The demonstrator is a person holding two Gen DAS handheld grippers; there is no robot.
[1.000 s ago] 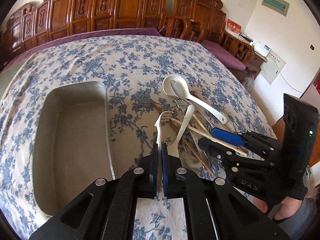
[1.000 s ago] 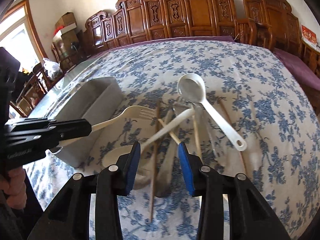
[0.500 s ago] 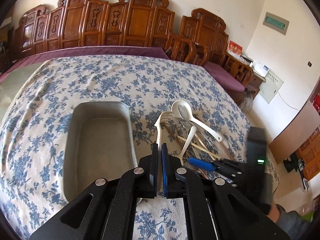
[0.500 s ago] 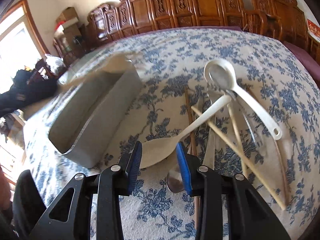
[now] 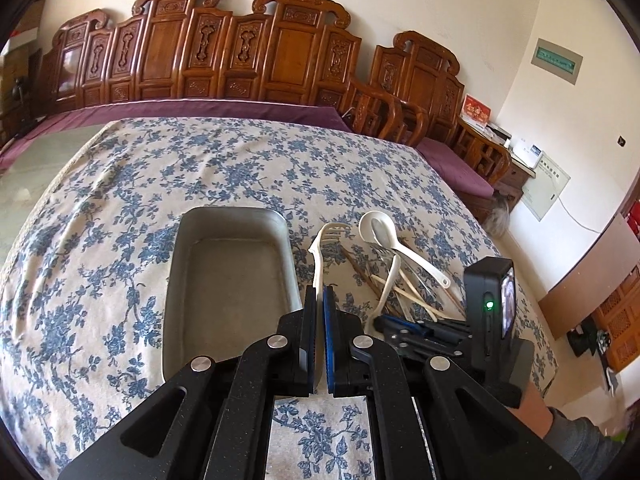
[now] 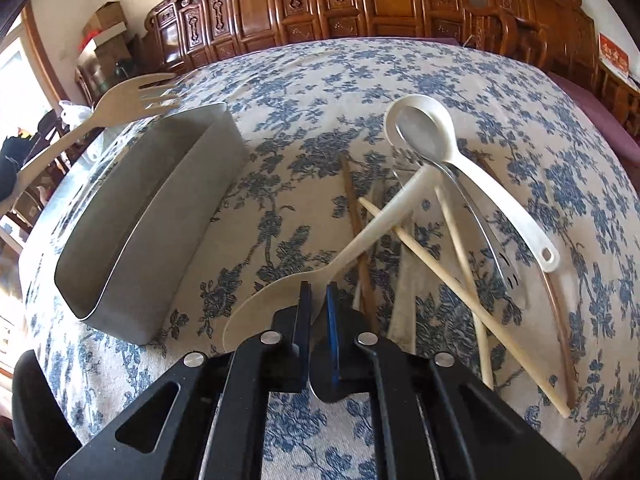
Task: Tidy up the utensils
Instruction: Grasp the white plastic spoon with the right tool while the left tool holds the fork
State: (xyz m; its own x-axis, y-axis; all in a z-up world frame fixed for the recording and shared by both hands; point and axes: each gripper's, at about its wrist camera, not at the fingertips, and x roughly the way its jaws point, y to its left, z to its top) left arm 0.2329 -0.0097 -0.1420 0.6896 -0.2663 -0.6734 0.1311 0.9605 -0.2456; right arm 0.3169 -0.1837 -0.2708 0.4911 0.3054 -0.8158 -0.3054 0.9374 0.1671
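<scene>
My left gripper (image 5: 319, 289) is shut on the handle of a cream plastic fork (image 5: 320, 248), held in the air just right of the metal tray (image 5: 232, 280); the fork also shows at the left of the right wrist view (image 6: 120, 108), above the tray (image 6: 160, 184). My right gripper (image 6: 316, 292) is shut on the bowl edge of a cream plastic spoon (image 6: 360, 236) that lies in the utensil pile. The pile holds a white ladle spoon (image 6: 436, 148), wooden chopsticks (image 6: 460, 272) and metal utensils (image 6: 492, 240).
A blue-flowered cloth (image 5: 200, 168) covers the table. The tray (image 5: 232, 280) holds nothing visible. Carved wooden chairs (image 5: 240, 52) line the far wall. A purple-cushioned bench (image 5: 456, 168) stands at the right.
My left gripper has risen and pulled back with the fork, now beside the tray's right rim. My right gripper has closed on the cream spoon's bowl.
</scene>
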